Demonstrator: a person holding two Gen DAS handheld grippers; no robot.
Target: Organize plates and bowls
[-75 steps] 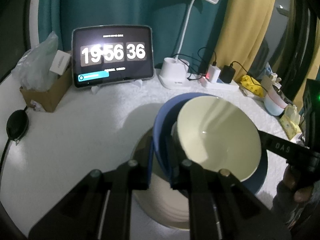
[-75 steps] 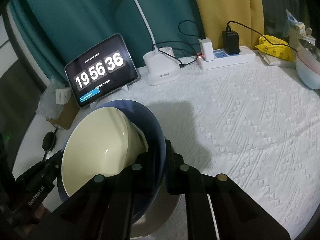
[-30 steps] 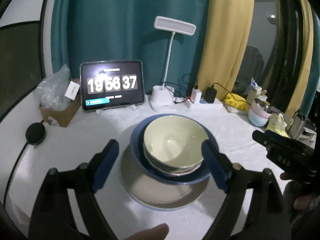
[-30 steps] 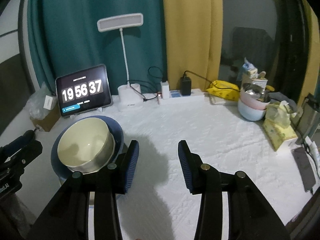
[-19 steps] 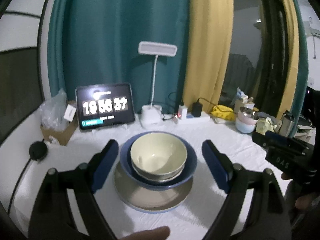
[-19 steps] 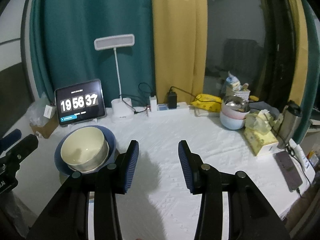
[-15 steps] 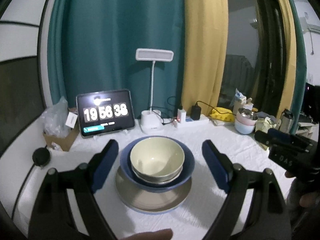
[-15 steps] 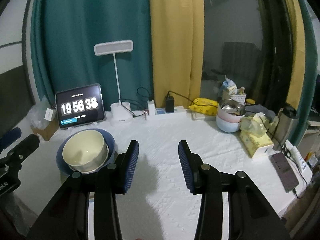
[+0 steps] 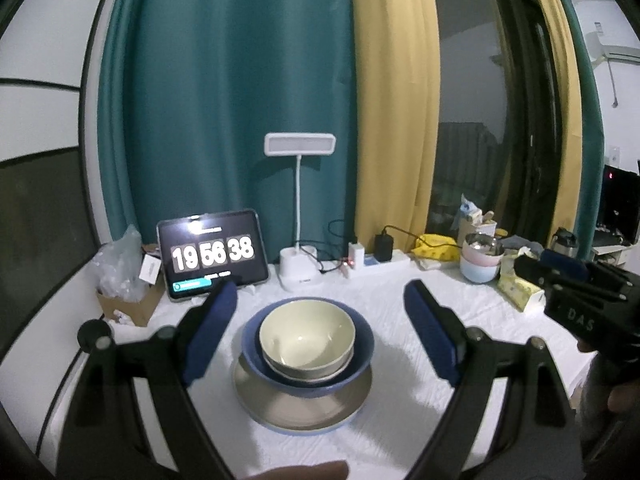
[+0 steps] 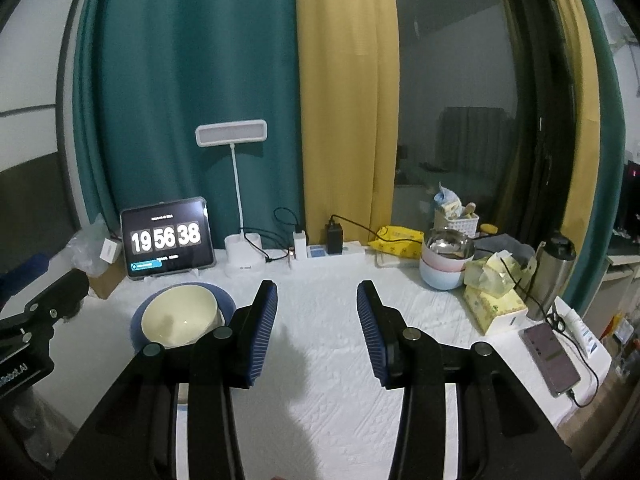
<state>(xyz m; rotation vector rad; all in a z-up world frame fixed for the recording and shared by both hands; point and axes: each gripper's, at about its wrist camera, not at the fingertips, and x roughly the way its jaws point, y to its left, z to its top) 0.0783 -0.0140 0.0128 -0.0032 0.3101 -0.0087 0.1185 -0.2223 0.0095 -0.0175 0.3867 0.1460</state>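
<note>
The cream bowl (image 9: 307, 330), nested in the blue bowl (image 9: 366, 350) on the plate (image 9: 280, 410), stood on the table (image 10: 320, 360) directly ahead of the left hand-held gripper (image 9: 318, 334), the nearer; both it and the right hand-held gripper (image 10: 317, 326) were spread and empty.

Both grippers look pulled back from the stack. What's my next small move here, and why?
Probably just hold both back and check the stack before reaching for anything else. The cream bowl sits nested in the blue bowl on the plate, looking level. The left gripper and right gripper are both open, holding nothing.
</note>
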